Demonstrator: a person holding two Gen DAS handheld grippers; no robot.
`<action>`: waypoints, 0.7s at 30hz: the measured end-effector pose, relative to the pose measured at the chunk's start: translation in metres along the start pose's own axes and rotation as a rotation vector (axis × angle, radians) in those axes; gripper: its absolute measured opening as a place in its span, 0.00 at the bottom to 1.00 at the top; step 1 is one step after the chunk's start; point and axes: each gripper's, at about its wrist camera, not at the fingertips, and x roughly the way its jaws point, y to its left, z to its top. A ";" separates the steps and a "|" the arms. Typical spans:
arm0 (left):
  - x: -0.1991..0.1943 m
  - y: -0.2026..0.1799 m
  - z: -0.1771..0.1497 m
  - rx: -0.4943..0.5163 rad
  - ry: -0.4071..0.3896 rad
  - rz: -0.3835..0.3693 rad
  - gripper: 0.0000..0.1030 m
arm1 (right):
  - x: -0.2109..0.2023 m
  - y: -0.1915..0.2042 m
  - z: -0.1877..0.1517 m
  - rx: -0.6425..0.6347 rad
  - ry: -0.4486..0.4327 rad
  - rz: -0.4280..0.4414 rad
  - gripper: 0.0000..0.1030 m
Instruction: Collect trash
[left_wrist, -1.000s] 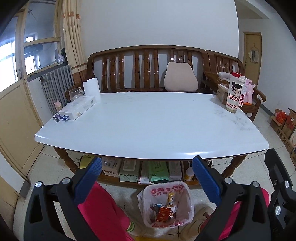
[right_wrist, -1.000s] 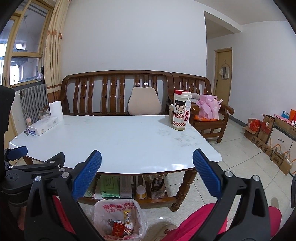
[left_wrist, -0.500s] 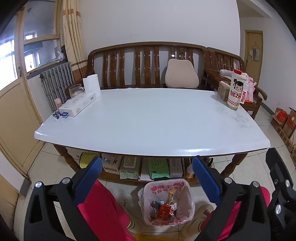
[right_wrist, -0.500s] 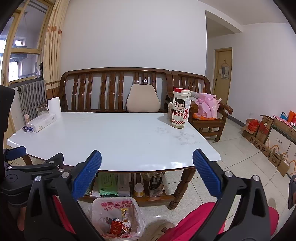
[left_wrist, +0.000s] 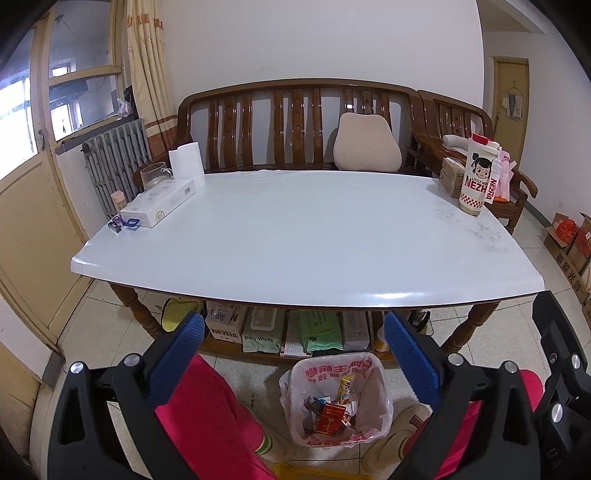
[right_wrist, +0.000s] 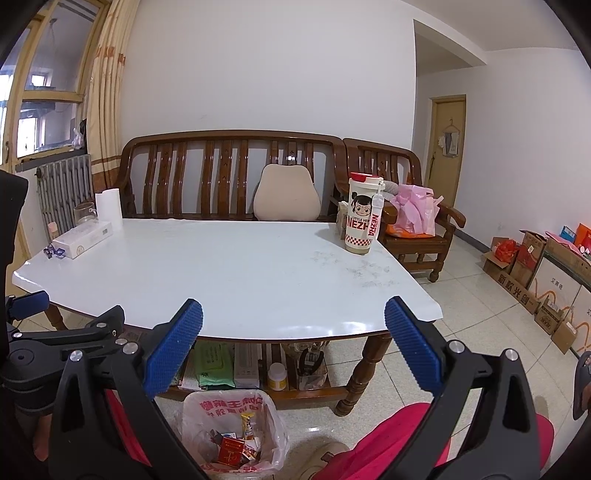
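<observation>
Both views have risen slightly; we hold left gripper and right gripper wide open, empty, above one trash bin.

A table fills the middle of the room, with a bench behind its far edge and a cushion on the bench seat. On the table's far left lie a flat box, a paper roll and a glass mug behind it, while a tall cup stands at the far right; an armchair holding a plastic bag sits right of the table. On the floor near the table's near edge stands a lined trash bin with 1 pile of wrappers in it, a shelf of packets lies under the table, and cardboard boxes line the right wall.
</observation>
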 end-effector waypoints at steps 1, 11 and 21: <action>0.000 0.000 0.000 -0.001 0.002 0.001 0.93 | 0.000 0.000 0.000 -0.001 0.000 -0.001 0.94; 0.002 0.001 -0.001 -0.008 0.007 0.000 0.93 | 0.001 0.002 0.000 -0.006 0.003 -0.003 0.94; 0.004 0.001 -0.003 -0.008 0.018 0.005 0.93 | 0.002 0.003 -0.002 -0.012 0.004 -0.007 0.94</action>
